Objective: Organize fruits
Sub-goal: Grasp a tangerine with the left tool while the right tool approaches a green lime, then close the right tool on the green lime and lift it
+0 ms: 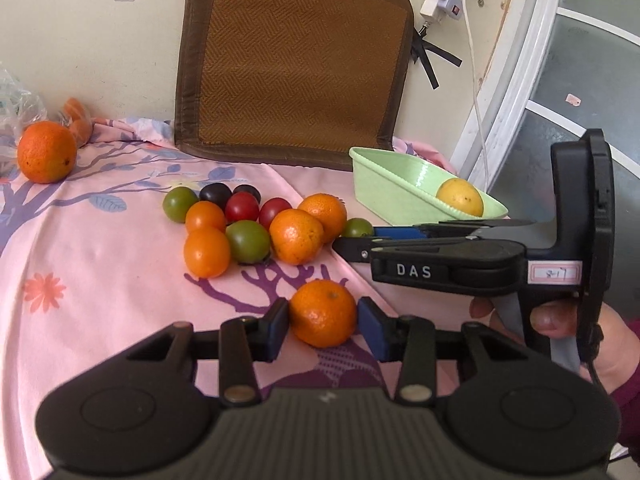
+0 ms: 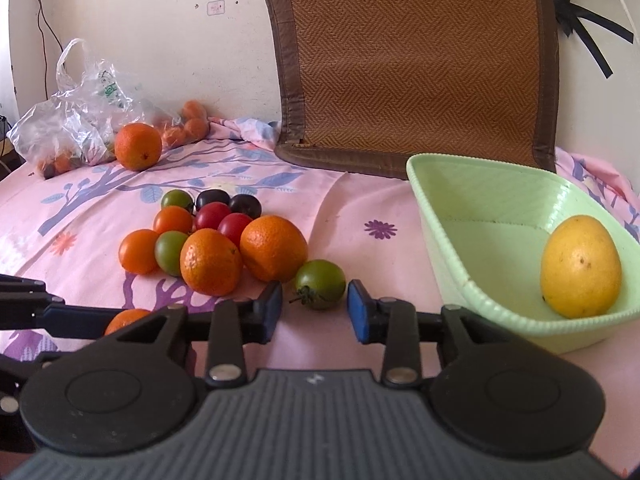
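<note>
Left claw: closed on a small mandarin, both blue pads against its sides, the fruit resting on the pink floral cloth.

Right claw: pads stand apart on either side of a green tomato, a clear gap on each side; nothing gripped. In the left wrist view this claw enters from 3 o'clock, held by a hand.

Fruit cluster, at 11 o'clock of the right claw: two mandarins, two orange tomatoes, two red, two dark, two green, all touching or just beside one another.

Green basket: at 2 o'clock of the right claw, holding one yellow fruit against its near right wall.

Large orange: well apart from the cluster, at 10 o'clock, just beside a clear plastic bag with more fruit inside.

Woven brown cushion: leaning upright against the wall at 12 o'clock.
</note>
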### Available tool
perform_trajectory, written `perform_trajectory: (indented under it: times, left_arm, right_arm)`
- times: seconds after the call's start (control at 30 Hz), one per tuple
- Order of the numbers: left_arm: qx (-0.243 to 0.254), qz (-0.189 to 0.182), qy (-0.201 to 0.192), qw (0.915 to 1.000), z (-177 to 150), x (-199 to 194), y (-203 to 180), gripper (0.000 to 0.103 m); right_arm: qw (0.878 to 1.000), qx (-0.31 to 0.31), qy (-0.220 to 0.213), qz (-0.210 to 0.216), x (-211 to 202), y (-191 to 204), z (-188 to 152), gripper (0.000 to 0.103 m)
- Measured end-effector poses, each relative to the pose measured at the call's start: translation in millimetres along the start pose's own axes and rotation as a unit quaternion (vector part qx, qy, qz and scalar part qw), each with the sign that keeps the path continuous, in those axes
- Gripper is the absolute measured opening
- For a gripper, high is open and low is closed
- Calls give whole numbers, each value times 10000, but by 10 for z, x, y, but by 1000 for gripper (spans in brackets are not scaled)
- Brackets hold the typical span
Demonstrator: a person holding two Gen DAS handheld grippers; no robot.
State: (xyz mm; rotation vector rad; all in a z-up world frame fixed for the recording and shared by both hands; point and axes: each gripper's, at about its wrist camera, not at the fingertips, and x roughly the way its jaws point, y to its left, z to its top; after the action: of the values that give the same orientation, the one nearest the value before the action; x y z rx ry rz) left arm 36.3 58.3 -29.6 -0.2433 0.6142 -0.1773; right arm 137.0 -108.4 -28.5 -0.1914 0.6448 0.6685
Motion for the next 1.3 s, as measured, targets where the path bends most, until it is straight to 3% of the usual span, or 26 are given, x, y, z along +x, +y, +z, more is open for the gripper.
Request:
perform_trajectory:
  times: [0.33,0.47,0.67,0.93,1.3]
  left_arm:
    - [-97,-22,-47,9999,-10,-21,45,38]
    - [-92,-26,-67,9999,-13,-30,41,38]
    - [-207,-30,-87,9997,-14,-42,78,38]
    - [-274,-78,-123,9995,-7,-48,103,38]
    - [-199,-88,-125,9997,-12,-45,74,38]
  right_arm:
    - [9987,-63,-281,-425,-123,98,-54,42]
    - [9958,-541,-356,-641,-63,248,-9,57]
    - [9875,-1192,-392,-954,55,379,49,64]
    - [9673,-2104,-438,-1344,67,389,-5,61]
    - [9707,-2105,-342,-1108,3,332,-44,56]
